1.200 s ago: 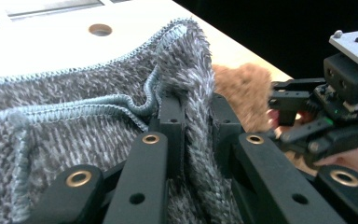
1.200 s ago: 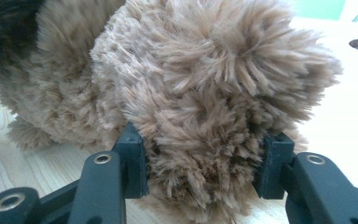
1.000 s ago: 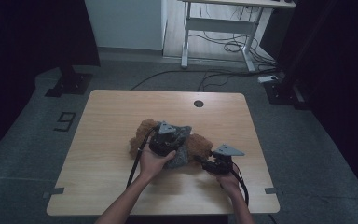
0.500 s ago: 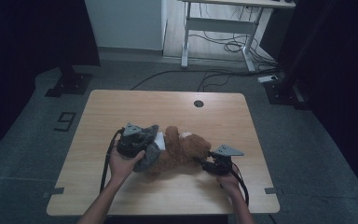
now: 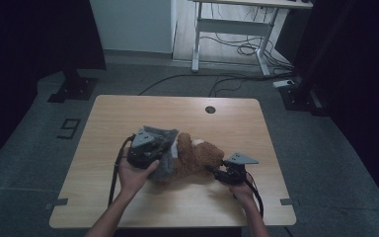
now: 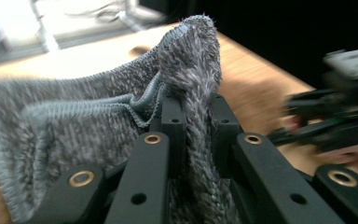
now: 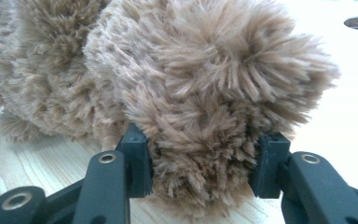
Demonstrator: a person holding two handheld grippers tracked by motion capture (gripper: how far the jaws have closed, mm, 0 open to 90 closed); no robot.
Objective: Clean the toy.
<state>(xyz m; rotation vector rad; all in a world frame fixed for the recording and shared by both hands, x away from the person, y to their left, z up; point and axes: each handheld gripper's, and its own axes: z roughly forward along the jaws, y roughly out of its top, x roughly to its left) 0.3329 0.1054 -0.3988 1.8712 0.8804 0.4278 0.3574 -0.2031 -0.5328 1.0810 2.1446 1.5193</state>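
Left gripper view. The left gripper was clamped on a fold of grey knitted cloth, which rose between the jaws and draped leftward over the wooden bench; the other gripper, blurred, lay at right.

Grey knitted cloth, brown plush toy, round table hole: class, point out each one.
grey knitted cloth (image 6: 74,140), left gripper view, its flat spread part.
brown plush toy (image 7: 200,93), right gripper view, its fluffy limb.
round table hole (image 5: 209,109), high view, its centre.

surface: wooden table | on it: brown plush toy
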